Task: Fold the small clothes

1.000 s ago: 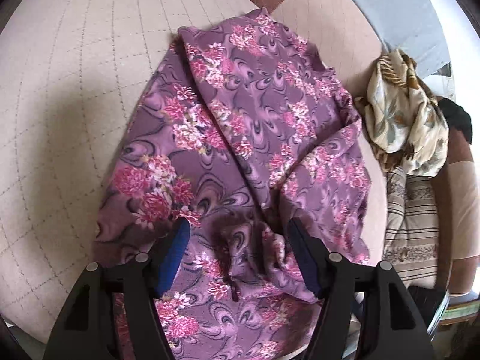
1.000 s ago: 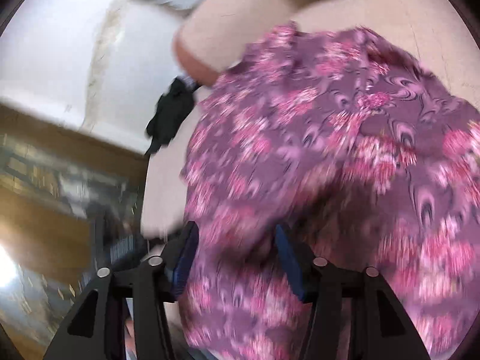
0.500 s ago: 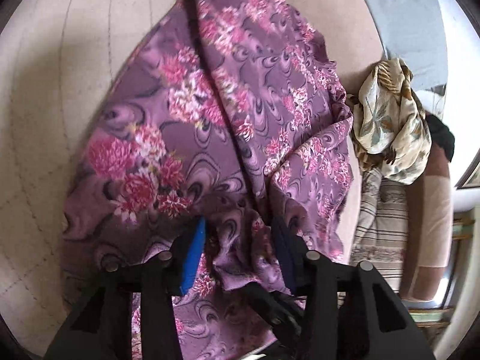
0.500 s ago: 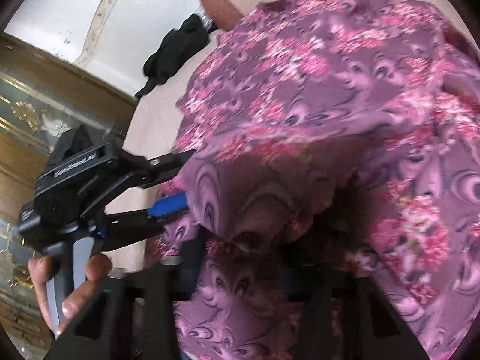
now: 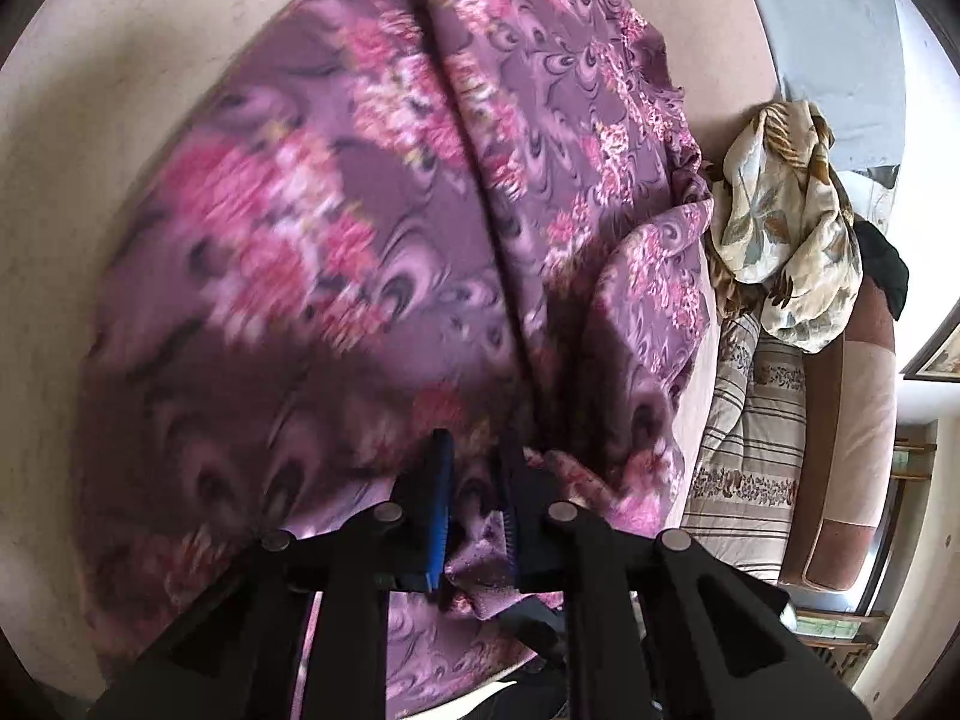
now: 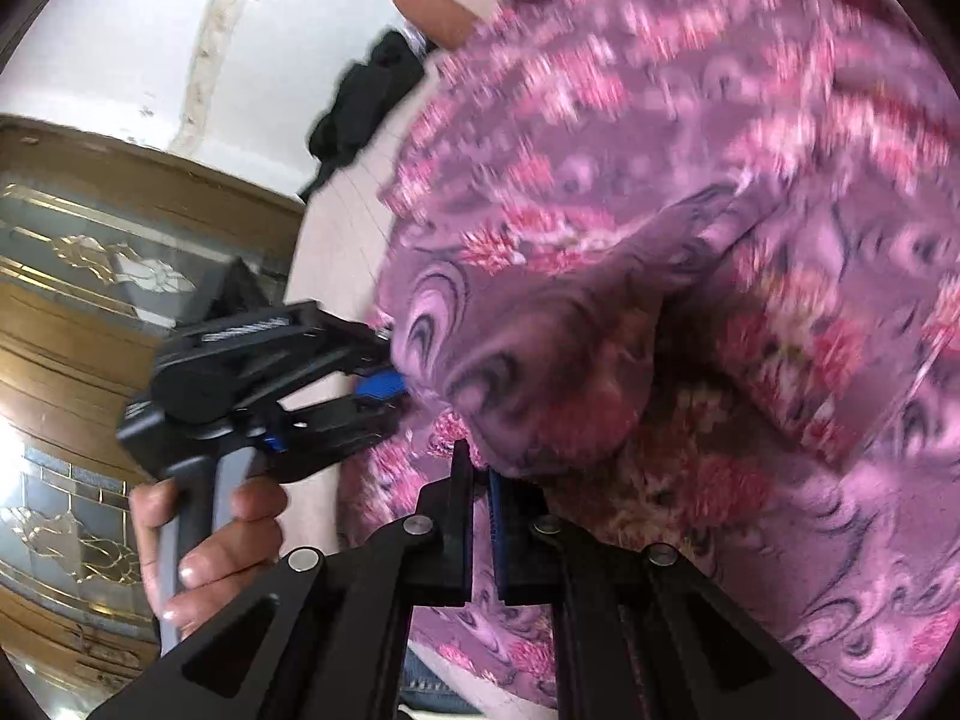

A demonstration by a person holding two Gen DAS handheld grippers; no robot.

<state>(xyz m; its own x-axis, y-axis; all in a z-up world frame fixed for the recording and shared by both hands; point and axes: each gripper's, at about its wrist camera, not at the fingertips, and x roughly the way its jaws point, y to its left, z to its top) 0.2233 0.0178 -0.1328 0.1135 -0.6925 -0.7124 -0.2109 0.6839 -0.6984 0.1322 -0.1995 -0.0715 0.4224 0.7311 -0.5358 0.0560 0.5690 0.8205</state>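
A purple garment with pink flowers (image 5: 372, 252) lies on a beige quilted cushion (image 5: 120, 60) and fills most of both views (image 6: 690, 240). My left gripper (image 5: 474, 480) is shut on a bunched near edge of the garment, cloth showing between its blue pads. It also shows in the right wrist view (image 6: 384, 396), held by a hand and biting the cloth's edge. My right gripper (image 6: 480, 480) is shut on a lifted fold of the same garment, its jaws almost together.
A cream leaf-print cloth (image 5: 786, 228) lies crumpled at the right, above a striped cloth (image 5: 756, 432). A grey cushion (image 5: 834, 42) is at the top right. A black item (image 6: 360, 102) lies by the white wall. A wooden glass-paned cabinet (image 6: 78, 312) stands at the left.
Both grippers have closed from open onto the garment's near edge. The cloth has bunched and lifted between them, and the views have moved closer to it.
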